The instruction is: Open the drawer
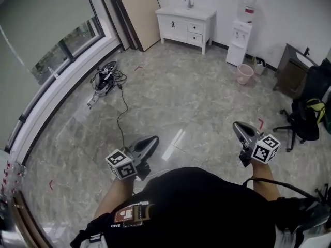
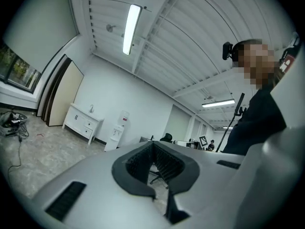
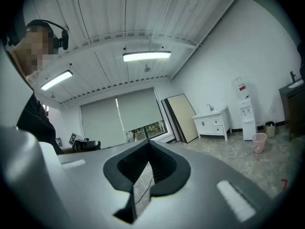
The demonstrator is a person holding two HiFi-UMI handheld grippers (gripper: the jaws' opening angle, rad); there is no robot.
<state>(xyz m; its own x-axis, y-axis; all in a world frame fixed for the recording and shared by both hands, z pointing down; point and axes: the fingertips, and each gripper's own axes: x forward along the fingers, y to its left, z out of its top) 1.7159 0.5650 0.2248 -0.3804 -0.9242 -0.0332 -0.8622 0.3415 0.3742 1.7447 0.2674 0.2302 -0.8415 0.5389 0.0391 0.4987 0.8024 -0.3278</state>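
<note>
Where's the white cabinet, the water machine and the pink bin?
white cabinet (image 1: 185, 29), head view, its front.
water machine (image 1: 241, 37), head view, its white body.
pink bin (image 1: 245, 74), head view, its side.

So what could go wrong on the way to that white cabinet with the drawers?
1. A black cable trails over the floor from the pile of gear. A foot could catch on it.
2. The left gripper and right gripper both have their jaws together. Unless one opens, it would probably just bump a drawer on the white cabinet.
3. The pink bin stands near the cabinet and could get knocked over.
</note>
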